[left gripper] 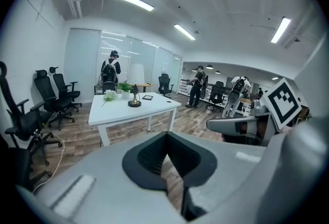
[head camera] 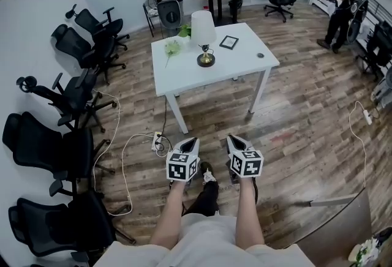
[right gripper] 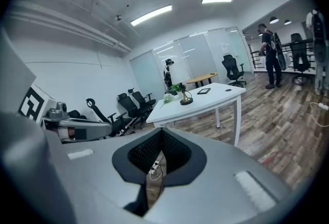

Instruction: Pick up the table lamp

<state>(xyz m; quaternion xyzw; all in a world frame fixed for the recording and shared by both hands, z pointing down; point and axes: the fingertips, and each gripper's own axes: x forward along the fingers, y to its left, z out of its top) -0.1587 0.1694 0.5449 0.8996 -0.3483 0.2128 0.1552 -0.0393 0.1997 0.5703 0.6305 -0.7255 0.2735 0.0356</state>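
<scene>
left gripper point(head camera: 190, 142) pressed together, empty, right gripper point(head camera: 235, 140) likewise, table lamp point(head camera: 203, 33) well apart

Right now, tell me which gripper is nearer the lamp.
Left, narrowly. The left gripper is almost in line with the lamp; the right gripper sits further to its right. Both hang well short of the table.

The table lamp point(head camera: 203, 30) has a matt shade and glossy metal base; the table point(head camera: 239, 67) looks smooth.
</scene>
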